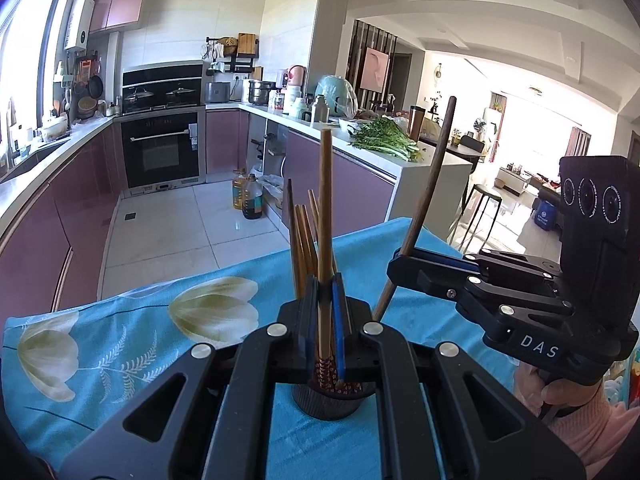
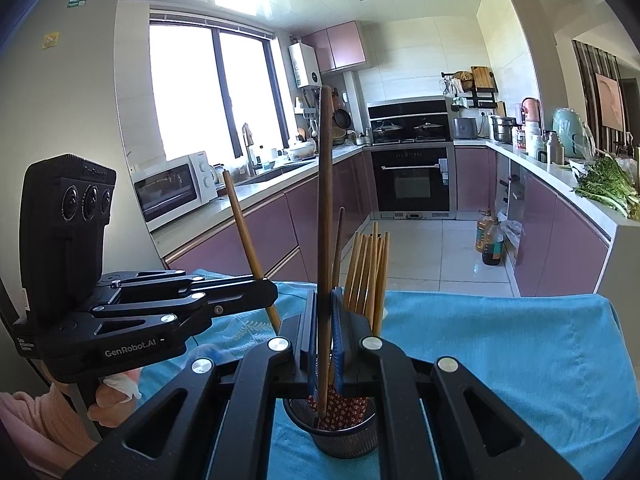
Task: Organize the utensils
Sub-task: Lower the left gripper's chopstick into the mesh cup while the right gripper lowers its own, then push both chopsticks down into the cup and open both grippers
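A dark round holder (image 1: pixel 326 404) (image 2: pixel 332 434) stands on the blue flowered cloth (image 1: pixel 120 340) with several light wooden chopsticks (image 1: pixel 304 240) (image 2: pixel 366 272) upright in it. My left gripper (image 1: pixel 325 292) (image 2: pixel 270 290) is shut on one light chopstick (image 1: pixel 325 200) (image 2: pixel 242 220), held nearly upright. My right gripper (image 2: pixel 325 300) (image 1: pixel 394 270) is shut on a dark brown chopstick (image 2: pixel 326 200) (image 1: pixel 434 184). Both grippers hover close above the holder, left and right of it. Each stick's lower end is hidden by the jaws, so I cannot tell whether it is inside the holder.
The cloth-covered table's far edge (image 2: pixel 480 296) drops to a tiled kitchen floor. Oil bottles (image 1: pixel 248 198) stand on the floor by the pink cabinets. A counter with greens (image 1: pixel 384 140) runs on the right, an oven (image 2: pixel 412 178) at the back. A hand in a pink sleeve (image 1: pixel 560 396) holds the right gripper.
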Demonstrator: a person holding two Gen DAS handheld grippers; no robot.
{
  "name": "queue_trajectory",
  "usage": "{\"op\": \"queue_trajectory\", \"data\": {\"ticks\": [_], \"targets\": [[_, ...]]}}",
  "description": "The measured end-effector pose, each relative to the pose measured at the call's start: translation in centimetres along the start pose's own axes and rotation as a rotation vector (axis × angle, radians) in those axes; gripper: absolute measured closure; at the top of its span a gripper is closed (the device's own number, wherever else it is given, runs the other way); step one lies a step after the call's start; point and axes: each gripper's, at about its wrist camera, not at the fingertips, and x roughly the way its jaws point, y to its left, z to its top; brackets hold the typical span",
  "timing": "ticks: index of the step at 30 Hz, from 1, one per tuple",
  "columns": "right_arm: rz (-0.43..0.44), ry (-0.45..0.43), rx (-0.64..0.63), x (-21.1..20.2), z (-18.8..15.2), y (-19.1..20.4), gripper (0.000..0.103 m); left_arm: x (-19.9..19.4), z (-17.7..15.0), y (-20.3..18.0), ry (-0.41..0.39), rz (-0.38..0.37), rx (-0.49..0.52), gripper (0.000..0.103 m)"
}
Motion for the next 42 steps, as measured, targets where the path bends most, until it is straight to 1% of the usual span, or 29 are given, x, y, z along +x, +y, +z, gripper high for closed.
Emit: {"op": "queue_trajectory", "data": {"ticks": [12, 29, 42], "targets": [[0.002, 0.024, 0.008, 0.7, -0.6, -0.4, 0.097, 0.5, -0.6, 0.1, 0.026, 0.002, 0.009, 0.095], [0.006, 0.064, 0.02, 2.1, -1.2, -0.8, 0.097, 2.5, -1.2, 0.5, 0.082, -0.001, 0.013, 0.095], [0.008, 0.095, 0.035, 3.2, -2.2, -1.4, 0.097, 3.7, -1.3, 0.7, 0.096, 0.007, 0.008, 0.095]]}}
